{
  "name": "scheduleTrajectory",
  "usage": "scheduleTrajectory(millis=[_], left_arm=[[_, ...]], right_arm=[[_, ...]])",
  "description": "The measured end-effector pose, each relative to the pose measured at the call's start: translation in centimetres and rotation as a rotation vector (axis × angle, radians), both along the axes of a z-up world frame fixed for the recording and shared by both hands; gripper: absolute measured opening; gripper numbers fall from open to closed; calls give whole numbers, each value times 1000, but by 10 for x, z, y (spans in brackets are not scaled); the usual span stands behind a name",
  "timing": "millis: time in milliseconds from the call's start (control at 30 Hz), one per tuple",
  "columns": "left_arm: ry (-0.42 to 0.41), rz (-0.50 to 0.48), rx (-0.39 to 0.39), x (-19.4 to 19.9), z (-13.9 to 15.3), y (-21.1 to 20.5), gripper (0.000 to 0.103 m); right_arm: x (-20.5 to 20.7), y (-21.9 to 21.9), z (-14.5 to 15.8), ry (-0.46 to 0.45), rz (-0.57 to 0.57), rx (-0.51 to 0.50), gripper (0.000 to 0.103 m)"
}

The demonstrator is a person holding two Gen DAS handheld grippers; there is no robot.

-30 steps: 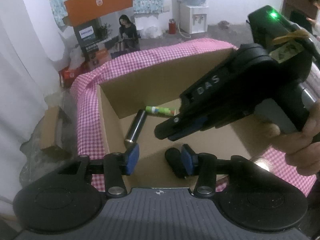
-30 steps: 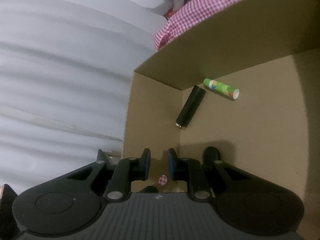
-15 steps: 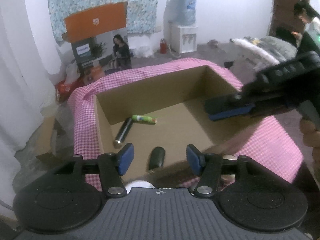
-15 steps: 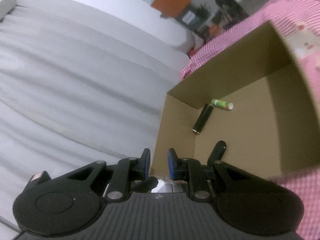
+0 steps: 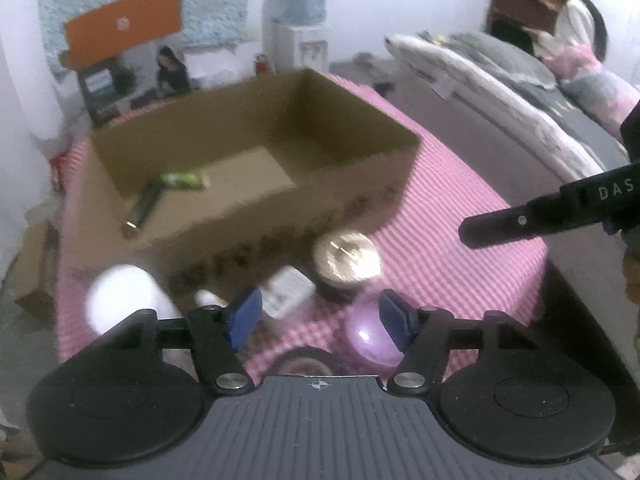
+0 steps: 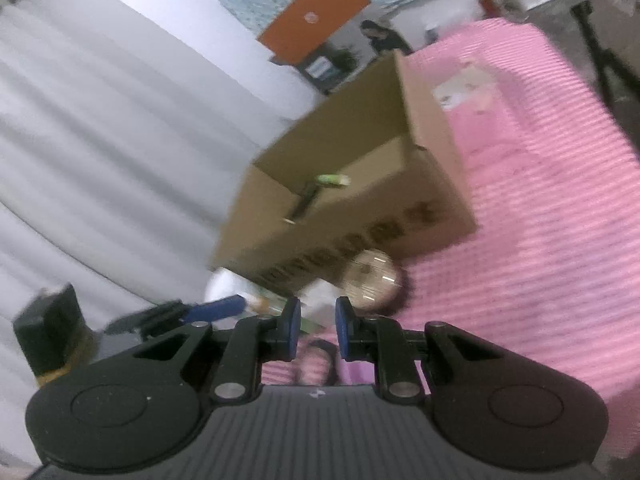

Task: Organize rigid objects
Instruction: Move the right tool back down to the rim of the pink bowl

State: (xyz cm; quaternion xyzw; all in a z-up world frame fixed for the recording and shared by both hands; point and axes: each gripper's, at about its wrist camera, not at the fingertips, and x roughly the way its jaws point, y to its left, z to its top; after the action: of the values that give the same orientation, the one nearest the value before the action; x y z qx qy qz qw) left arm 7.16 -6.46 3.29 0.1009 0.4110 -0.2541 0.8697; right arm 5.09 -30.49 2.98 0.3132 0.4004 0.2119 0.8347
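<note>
Box [image 5: 352, 184] open on pink-checked counter [image 5: 460, 208]; green tube [image 5: 182, 179] and dark cylinder [image 5: 144, 206] inside, at its left end. Jar [image 5: 346, 264], white bottle [image 5: 120, 300], purple ball [image 5: 368, 340] just in front of box. Left tongs [image 5: 320, 318] spread, just been widening, nothing between. Right tongs [image 6: 317, 330] nearly pressed together, empty.

Dim indoor light, both fisheye views motion-blurred, cardboard box [image 5: 360, 184] smeared, glare on a round lid [image 5: 347, 255], frame corners were dark and curved.
</note>
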Motion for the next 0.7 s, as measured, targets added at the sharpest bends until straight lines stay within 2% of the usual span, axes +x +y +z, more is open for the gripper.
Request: scheduleTrajectory(millis=[67,133,167,467,600,700], left_arm=[[18,-19,5,-4,-9,-7,68],[32,-39,16,-5,-18,-14,69],[38,-46,26,-6,-23,-17,69],[60,-121,103,-7,-46,-35,85],[75,-159,125,-6,-52,-43,86],[85,-186,140,-6,-56,-49,86]], right_arm=[[-7,-3,-4,5,-14,-51,30],[-11,-4,-9,10,-23,-89,56],[-14,-5,-11,8,-26,-105,59],[-5,16,-31,23,40,-233,60],[2,30,-39,35,96,-273,57],[8,37,-42,39,129,-288,51]])
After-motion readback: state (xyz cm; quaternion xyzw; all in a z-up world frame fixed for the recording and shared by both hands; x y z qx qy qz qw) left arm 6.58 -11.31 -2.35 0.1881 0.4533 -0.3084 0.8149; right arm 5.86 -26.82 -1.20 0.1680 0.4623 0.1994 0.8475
